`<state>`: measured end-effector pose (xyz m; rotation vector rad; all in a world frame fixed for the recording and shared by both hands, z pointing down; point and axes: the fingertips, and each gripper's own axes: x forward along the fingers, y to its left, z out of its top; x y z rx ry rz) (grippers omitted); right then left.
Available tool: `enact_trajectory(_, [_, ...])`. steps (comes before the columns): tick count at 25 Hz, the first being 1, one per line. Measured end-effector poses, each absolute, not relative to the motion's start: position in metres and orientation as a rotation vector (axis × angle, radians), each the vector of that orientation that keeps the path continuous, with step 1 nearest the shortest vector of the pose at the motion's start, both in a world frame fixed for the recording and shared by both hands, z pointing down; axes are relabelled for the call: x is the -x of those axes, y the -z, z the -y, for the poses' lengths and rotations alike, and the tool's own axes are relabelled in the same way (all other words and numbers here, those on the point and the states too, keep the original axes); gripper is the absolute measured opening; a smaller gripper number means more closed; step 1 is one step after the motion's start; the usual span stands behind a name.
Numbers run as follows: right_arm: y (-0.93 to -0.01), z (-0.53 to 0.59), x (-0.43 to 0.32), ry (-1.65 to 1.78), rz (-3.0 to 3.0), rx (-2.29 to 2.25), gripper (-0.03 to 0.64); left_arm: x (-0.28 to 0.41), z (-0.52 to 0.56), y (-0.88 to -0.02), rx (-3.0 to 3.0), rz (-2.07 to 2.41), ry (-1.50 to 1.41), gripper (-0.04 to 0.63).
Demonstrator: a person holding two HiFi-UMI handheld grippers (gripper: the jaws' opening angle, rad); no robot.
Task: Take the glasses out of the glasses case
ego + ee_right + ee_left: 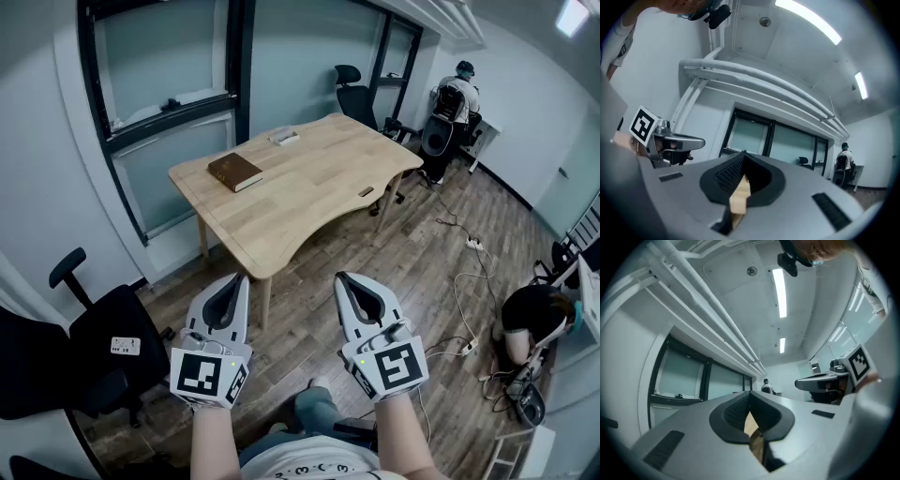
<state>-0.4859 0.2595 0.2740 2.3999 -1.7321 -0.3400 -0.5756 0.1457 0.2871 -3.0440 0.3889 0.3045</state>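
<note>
A brown, flat rectangular glasses case (234,172) lies closed near the far left corner of the wooden table (300,202). No glasses are in sight. I hold both grippers side by side in the air in front of the table's near edge, well short of the case. The left gripper (242,278) (750,392) is shut with nothing between its tips. The right gripper (341,278) (744,153) is also shut and empty. Each gripper view looks out level over the jaws, with only a sliver of the table showing through the hollow behind the tips.
A small white object (284,138) lies at the table's far edge and a small dark one (366,191) near its right edge. Black office chairs (103,342) (356,94) stand left and behind. One person (457,94) is at the back, another (534,314) crouches by floor cables (464,291).
</note>
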Motion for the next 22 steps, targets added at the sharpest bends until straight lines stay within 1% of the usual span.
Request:
enact_trajectory(6, [-0.281,-0.244,0.453,0.34,1.741,-2.421,0.011,0.548,-0.137,-0.292,3.018,-0.379,-0.273,0.015])
enact_trajectory(10, [-0.288,-0.228,0.414,0.351,1.776,-2.417,0.011,0.511,-0.122,-0.296,3.004,-0.409,-0.251,0.015])
enact_trajectory(15, [-0.288,-0.212,0.333,0.31,1.869,-2.458,0.011,0.425,-0.105,-0.293,2.994,-0.408,-0.229,0.015])
enact_trajectory(22, [-0.276,-0.197,0.196,0.324,1.851,-2.446,0.011,0.289,-0.08,-0.278,2.985,-0.422,-0.251,0.015])
